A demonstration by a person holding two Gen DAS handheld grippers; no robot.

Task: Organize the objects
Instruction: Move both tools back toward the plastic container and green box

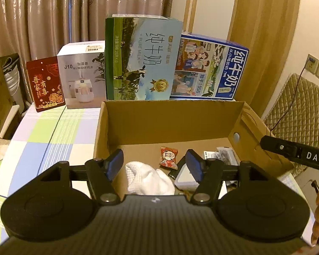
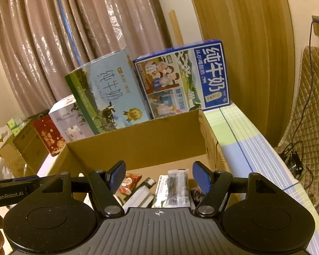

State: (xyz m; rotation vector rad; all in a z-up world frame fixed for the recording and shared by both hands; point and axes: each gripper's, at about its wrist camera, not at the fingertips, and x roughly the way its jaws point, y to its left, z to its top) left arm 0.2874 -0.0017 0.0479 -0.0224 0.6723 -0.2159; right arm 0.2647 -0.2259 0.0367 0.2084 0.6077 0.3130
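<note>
An open cardboard box (image 1: 170,119) (image 2: 138,146) sits on the checked tablecloth. Inside lie a white cloth (image 1: 148,179), a red snack packet (image 1: 168,157) (image 2: 129,182), a white flat device (image 1: 185,177), a white tube (image 2: 141,193) and a clear packet of dark sticks (image 2: 176,187). My left gripper (image 1: 155,165) hangs open above the box's near left part, over the cloth, holding nothing. My right gripper (image 2: 159,178) is open above the near right part, over the packets. The right gripper's body (image 1: 295,155) shows at the right edge of the left wrist view.
Behind the box stand a green milk carton (image 1: 141,59) (image 2: 108,99), a blue milk carton (image 1: 208,68) (image 2: 180,76), a humidifier box (image 1: 81,74) and a red box (image 1: 45,84). A quilted chair (image 1: 297,114) and cables (image 2: 295,155) are at the right. Curtains hang behind.
</note>
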